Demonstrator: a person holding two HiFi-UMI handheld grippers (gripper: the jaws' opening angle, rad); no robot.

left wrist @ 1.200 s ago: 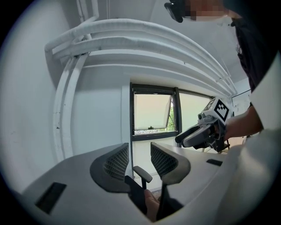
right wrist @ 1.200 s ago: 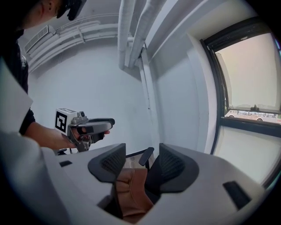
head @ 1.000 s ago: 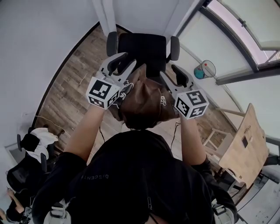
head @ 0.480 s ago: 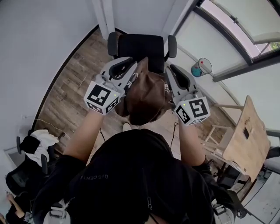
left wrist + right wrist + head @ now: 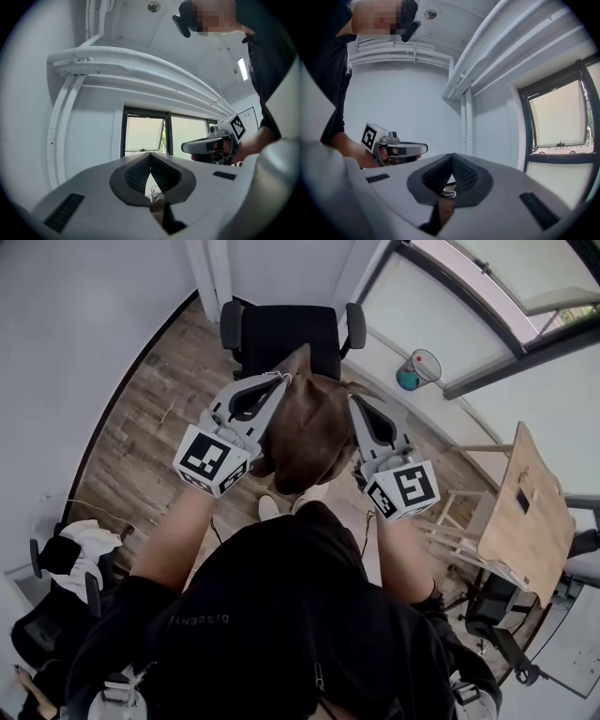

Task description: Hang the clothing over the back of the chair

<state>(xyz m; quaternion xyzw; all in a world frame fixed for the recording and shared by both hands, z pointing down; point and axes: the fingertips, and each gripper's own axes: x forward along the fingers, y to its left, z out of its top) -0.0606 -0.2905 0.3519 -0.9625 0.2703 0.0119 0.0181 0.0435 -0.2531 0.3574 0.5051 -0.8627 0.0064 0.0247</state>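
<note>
A brown garment hangs bunched between my two grippers, in front of the person's chest. Beyond it stands the black office chair, its backrest facing me and its armrests to either side. My left gripper is shut on the garment's left edge; in the left gripper view a brown strip of fabric shows under the closed jaws. At the garment's right edge, my right gripper is shut as well, with fabric pinched below its jaws. Both grippers point level toward the chair.
A white wall runs along the left and a window wall along the right. A teal bin sits by the window. A wooden table stands at right. Another chair with a white cloth is at lower left. The floor is wood.
Both grippers' jaws have gone from open to shut on the brown garment. Both hands have carried it toward the black chair, and it now hangs closer to the backrest.
</note>
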